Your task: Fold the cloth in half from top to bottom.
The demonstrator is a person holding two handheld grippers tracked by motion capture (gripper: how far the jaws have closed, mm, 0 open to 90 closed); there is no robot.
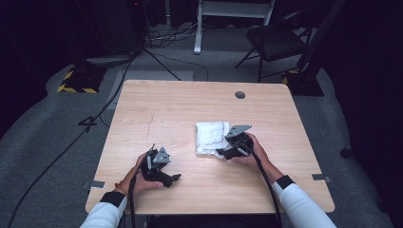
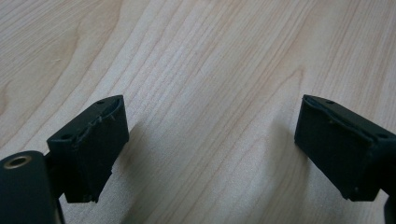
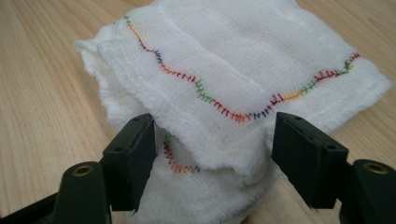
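The light wooden square table (image 1: pixel 166 109) is bearing a folded white gauze cloth with rainbow stitching (image 1: pixel 211 137) at centre frame. My right gripper (image 3: pixel 212 154) is straddling its corner, jaws spread; my left gripper (image 2: pixel 210 149) is idling spread over bare wood, lower left. Risk: closing now is likely catching only the top layer, so the fold may be slipping apart.

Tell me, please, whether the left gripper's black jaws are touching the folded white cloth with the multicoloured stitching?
Apart. The high view shows the left gripper on bare wooden table, well clear of the white cloth.
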